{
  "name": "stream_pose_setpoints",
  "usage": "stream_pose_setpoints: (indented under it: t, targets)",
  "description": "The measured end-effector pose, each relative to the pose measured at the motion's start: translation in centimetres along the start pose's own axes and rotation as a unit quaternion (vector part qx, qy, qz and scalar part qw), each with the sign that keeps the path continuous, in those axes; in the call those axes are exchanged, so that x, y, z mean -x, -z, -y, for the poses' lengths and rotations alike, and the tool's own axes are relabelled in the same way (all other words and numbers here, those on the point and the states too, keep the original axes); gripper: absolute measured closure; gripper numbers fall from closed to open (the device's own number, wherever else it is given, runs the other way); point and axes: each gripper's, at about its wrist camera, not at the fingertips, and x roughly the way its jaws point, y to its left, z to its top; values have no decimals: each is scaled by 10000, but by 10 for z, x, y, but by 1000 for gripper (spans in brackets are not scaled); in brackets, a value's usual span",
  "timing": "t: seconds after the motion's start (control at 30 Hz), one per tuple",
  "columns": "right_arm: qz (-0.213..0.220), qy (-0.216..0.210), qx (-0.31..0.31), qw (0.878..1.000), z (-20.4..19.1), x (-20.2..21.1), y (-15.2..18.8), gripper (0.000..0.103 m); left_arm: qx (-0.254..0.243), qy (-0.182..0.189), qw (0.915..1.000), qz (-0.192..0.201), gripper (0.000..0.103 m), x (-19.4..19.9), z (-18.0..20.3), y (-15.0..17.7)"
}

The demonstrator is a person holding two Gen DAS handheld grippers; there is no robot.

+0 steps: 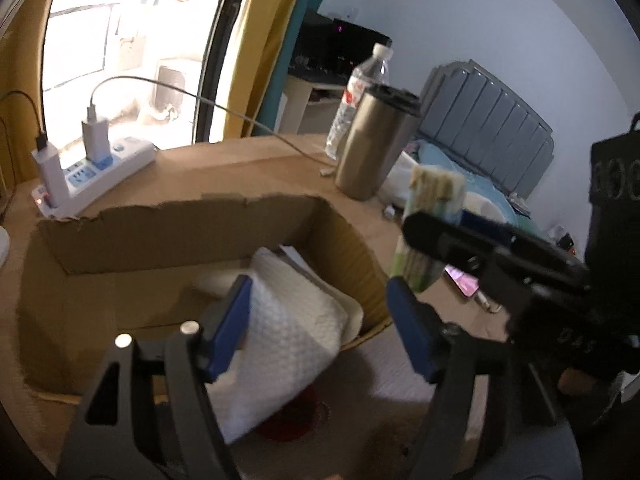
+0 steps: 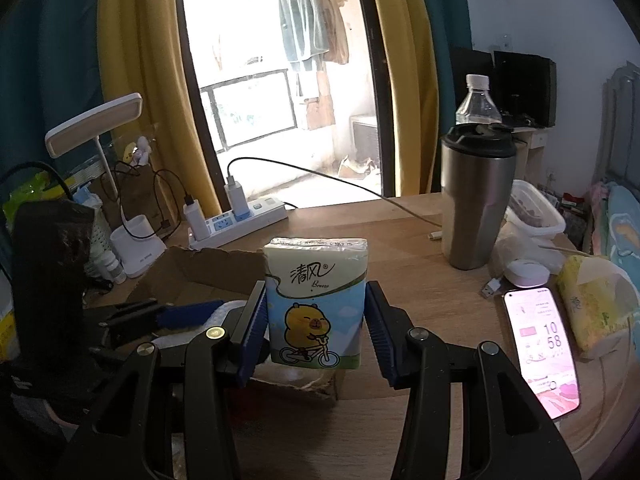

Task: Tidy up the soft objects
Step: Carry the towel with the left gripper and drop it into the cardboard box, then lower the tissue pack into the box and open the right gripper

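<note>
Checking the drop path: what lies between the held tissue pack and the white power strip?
In the right wrist view, only the cardboard box's torn back wall lies between the cartoon-printed tissue pack and white power strip.

Left wrist view looks down close over the cardboard box (image 1: 200, 264), facing the window and bed. Right wrist view sits lower, facing the window; both share the steel tumbler (image 2: 476, 200) and power strip (image 2: 240, 222).
</note>
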Motion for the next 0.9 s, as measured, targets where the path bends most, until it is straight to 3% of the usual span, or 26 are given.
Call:
stream_pose_setpoints:
  t: [0.33, 0.63, 0.8, 0.9]
  targets:
    - [-153, -93, -24, 9998, -15, -13, -3, 53, -5, -307, 9993, 197, 32, 32, -14, 6]
    - [-745, 11, -84, 9972, -23, -35, 7, 52, 183, -543, 9975, 405, 32, 58, -32, 12]
    - [-682, 53, -59, 9976, -28, -29, 6, 34, 193, -567, 9968, 534, 32, 70, -34, 15]
    - [-617, 117, -40, 9980, -32, -24, 5, 33, 205, -591, 9962, 608, 32, 76, -34, 17]
